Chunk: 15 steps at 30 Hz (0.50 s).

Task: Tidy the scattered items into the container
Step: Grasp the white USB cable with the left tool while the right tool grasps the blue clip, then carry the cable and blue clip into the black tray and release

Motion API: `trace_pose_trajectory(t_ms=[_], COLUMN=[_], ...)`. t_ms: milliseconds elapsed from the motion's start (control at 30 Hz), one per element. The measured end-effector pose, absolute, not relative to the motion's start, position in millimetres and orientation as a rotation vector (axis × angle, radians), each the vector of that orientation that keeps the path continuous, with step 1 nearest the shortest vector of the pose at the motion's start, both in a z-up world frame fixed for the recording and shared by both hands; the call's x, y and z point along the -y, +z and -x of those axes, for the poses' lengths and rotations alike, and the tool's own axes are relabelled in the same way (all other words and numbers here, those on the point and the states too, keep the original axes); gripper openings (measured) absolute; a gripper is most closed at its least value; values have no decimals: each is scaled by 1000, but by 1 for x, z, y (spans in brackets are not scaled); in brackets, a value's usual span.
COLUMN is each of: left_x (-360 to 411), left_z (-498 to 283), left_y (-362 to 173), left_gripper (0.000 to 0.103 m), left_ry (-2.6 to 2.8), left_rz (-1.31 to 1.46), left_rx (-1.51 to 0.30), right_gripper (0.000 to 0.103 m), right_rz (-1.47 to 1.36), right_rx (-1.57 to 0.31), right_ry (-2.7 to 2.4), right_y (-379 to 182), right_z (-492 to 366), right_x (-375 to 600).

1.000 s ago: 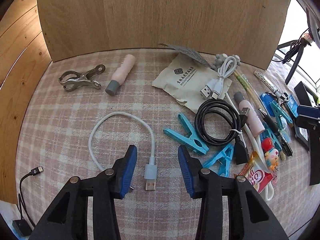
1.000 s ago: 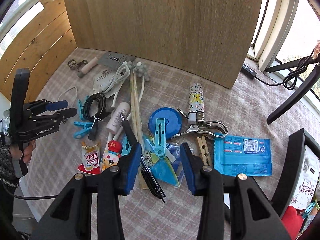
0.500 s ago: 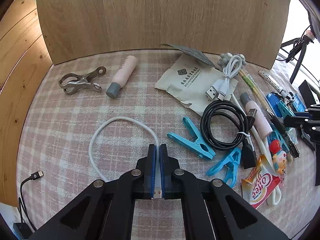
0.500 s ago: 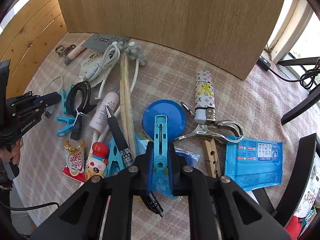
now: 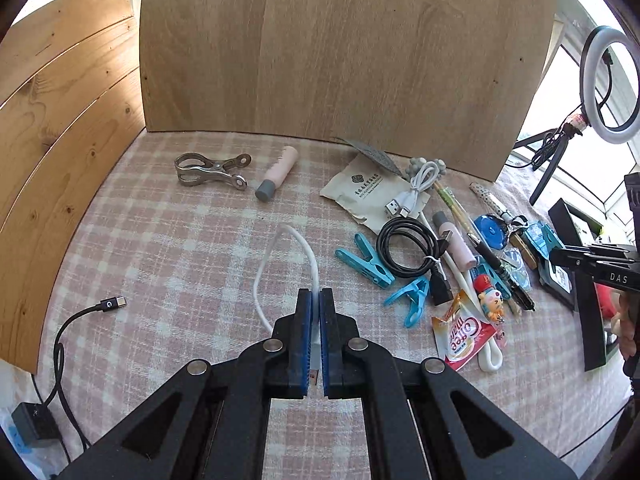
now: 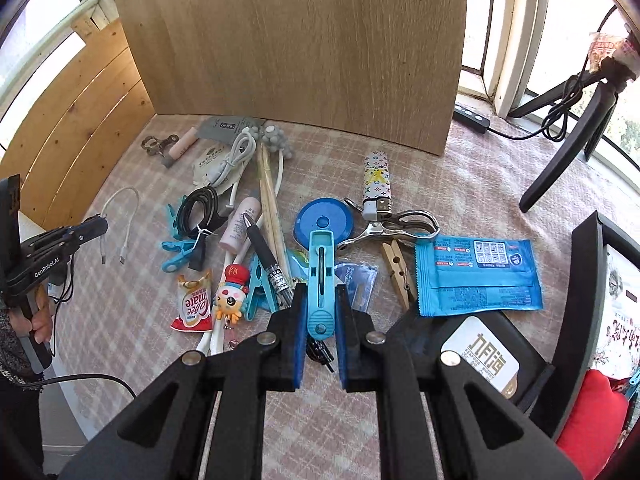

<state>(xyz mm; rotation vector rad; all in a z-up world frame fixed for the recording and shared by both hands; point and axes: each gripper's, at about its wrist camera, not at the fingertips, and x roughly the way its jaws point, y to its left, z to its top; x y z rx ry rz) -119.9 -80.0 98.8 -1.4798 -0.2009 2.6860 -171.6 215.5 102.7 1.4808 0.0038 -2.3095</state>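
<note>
Left wrist view: pink-checked table (image 5: pixel 168 248) backed by a wooden board (image 5: pixel 340 48); left tongs (image 5: pixel 315 344) pinch the white cable (image 5: pixel 280 264). Right wrist view alone shows windows (image 6: pixel 520 32) and a black container (image 6: pixel 576 320) at right; right tongs (image 6: pixel 320 320) pinch a blue clothespin (image 6: pixel 320 280).

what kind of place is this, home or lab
Probably a home corner by a window set up for recording: a pink checked tablecloth strewn with household odds and ends, a white ring light on a tripod, and bright window frames behind.
</note>
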Motion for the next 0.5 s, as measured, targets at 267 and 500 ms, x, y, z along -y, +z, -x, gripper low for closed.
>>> trace_pose_trajectory(t_ms=[267,500], left_x=[28,-83], left_z=[98,99], left_y=[144,173], left_gripper=[3,3], left_ry=[2621,2452], left_rz=[1323,1170], left_rx=[142,62], right_gripper=[12,12], right_rz=[-1403,-1451], right_rx=[150,280], right_ry=[-2439,-2626], right_y=[148,163], right_z=[122,74], right_x=[-288,-393])
